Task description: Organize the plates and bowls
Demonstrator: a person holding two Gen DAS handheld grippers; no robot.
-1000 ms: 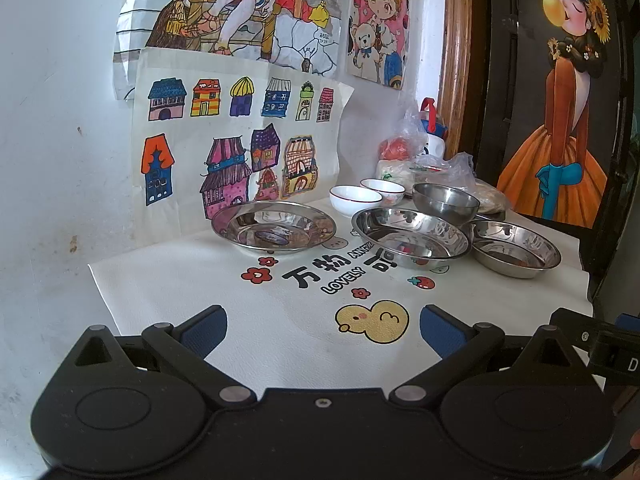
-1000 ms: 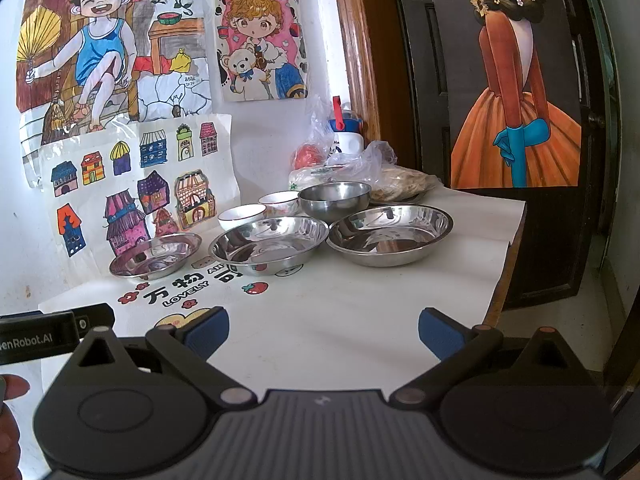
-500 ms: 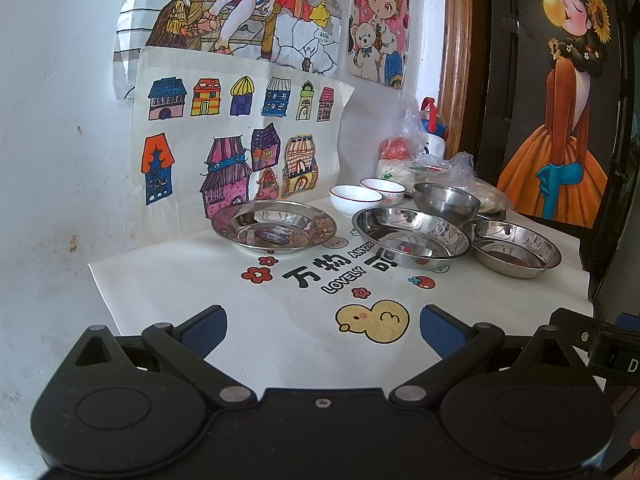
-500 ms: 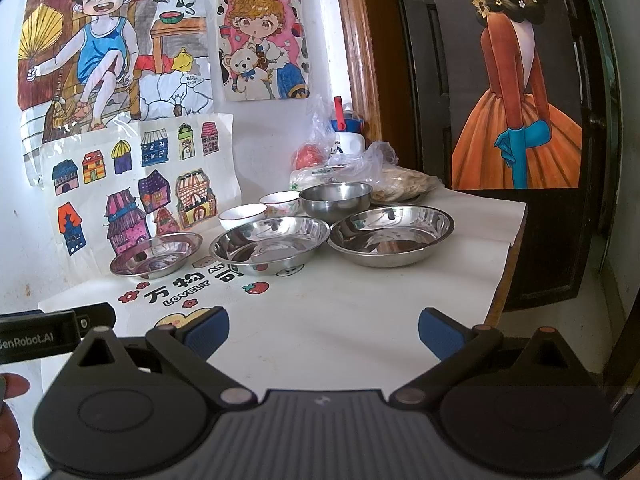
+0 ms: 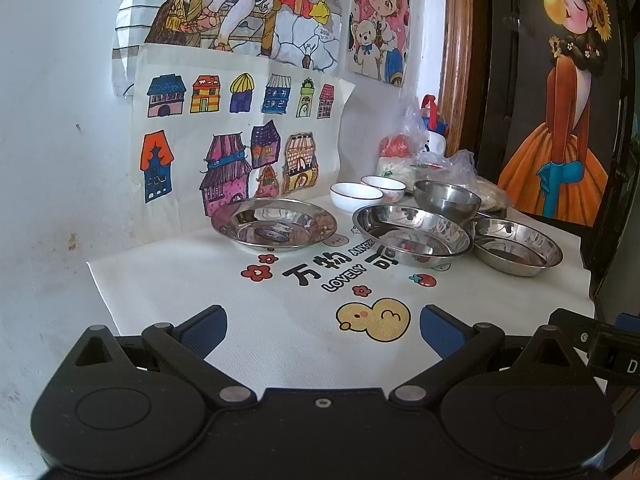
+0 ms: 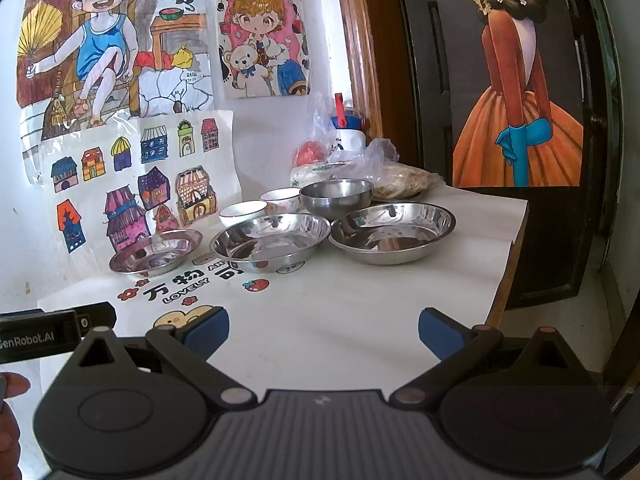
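Note:
Three steel plates stand in a row on the white cloth: left plate [image 5: 274, 226] [image 6: 157, 251], middle plate [image 5: 412, 234] [image 6: 270, 240], right plate [image 5: 516, 244] [image 6: 394, 232]. Behind them are a steel bowl [image 5: 446, 198] [image 6: 336, 196] and two white bowls with dark rims [image 5: 356, 196] [image 5: 383, 186] [image 6: 243, 213] [image 6: 280, 199]. My left gripper [image 5: 323, 332] hovers open over the cloth's near part, well short of the plates. My right gripper [image 6: 323, 334] is open too, nothing between its fingers, near the front edge.
Plastic bags of food [image 6: 340, 160] and a white bottle with a red cap [image 6: 348, 132] sit at the back by the wooden door frame. Drawings cover the wall on the left. The table edge [image 6: 508, 280] drops off on the right. A hand [image 6: 10, 400] shows at lower left.

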